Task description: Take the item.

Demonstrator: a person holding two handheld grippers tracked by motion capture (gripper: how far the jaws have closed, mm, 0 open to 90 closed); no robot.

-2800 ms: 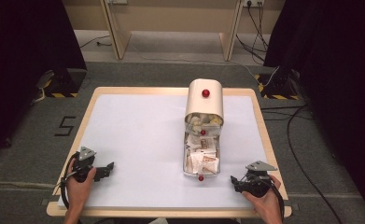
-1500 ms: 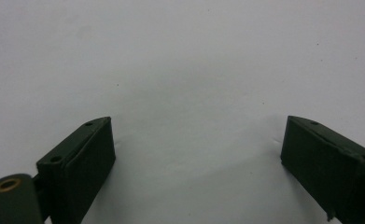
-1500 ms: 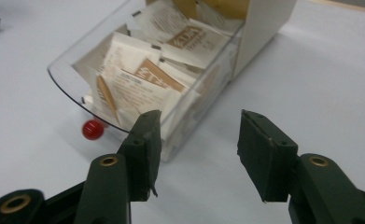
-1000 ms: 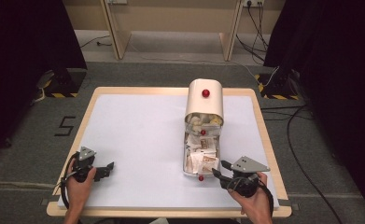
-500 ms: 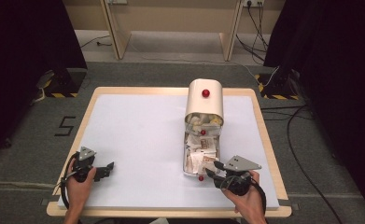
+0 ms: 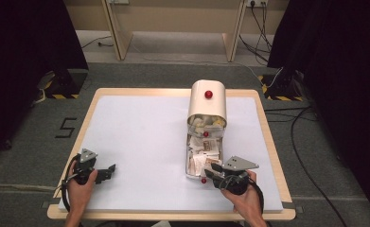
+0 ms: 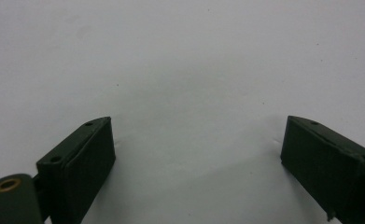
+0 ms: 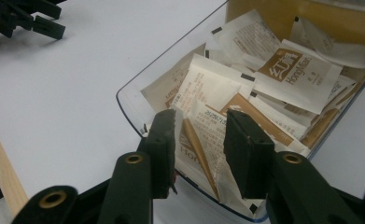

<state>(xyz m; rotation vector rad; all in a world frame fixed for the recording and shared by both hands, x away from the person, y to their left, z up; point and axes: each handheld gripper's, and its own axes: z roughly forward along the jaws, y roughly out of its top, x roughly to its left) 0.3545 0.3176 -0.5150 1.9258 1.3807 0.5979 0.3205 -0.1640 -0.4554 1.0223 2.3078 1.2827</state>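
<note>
One sachet [image 8: 203, 140], white with a brown band and printed text, stands between the jaws of the right gripper [image 8: 200, 154], which have just been closing; contact of the pads cannot be confirmed. The right gripper view resolves the sachet print and the clear wall of the tray [image 8: 129, 105]; the high view shows the tray [image 6: 190, 161] right of centre, running toward the table's [image 6: 140, 137] near edge, its far end under a cream lid [image 6: 207, 101]. The left gripper [image 6: 108, 170] rests near the near-left corner, jaws wide apart, holding nothing.
</note>
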